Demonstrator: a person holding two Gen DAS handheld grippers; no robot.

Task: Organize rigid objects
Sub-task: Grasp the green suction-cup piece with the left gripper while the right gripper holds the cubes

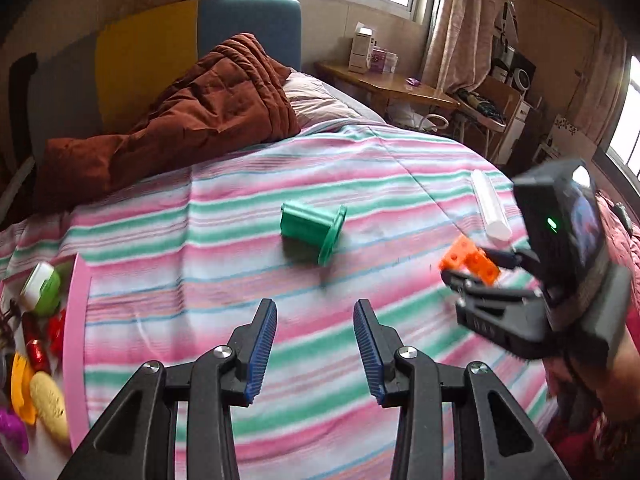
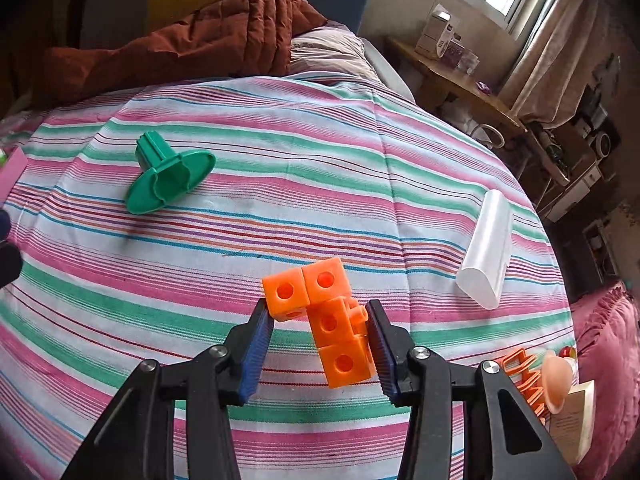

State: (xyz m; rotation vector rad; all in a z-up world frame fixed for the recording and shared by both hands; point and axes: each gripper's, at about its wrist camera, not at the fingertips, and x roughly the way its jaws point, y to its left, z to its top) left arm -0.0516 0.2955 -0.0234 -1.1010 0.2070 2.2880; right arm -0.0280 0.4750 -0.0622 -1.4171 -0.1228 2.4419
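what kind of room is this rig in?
A bedroom, most likely in a home. The work surface is a bed with a striped sheet, with a rumpled brown quilt and a pillow at its head. A wooden desk and curtains sit by the window.

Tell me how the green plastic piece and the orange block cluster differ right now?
The green plastic piece lies free on the striped bedspread; the orange block cluster sits between the right claw's pads, apparently gripped. The green piece is one moulded part with a wide flange, tipped on its side; the orange cluster is several holed cubes joined together. Both are hard, bright plastic.
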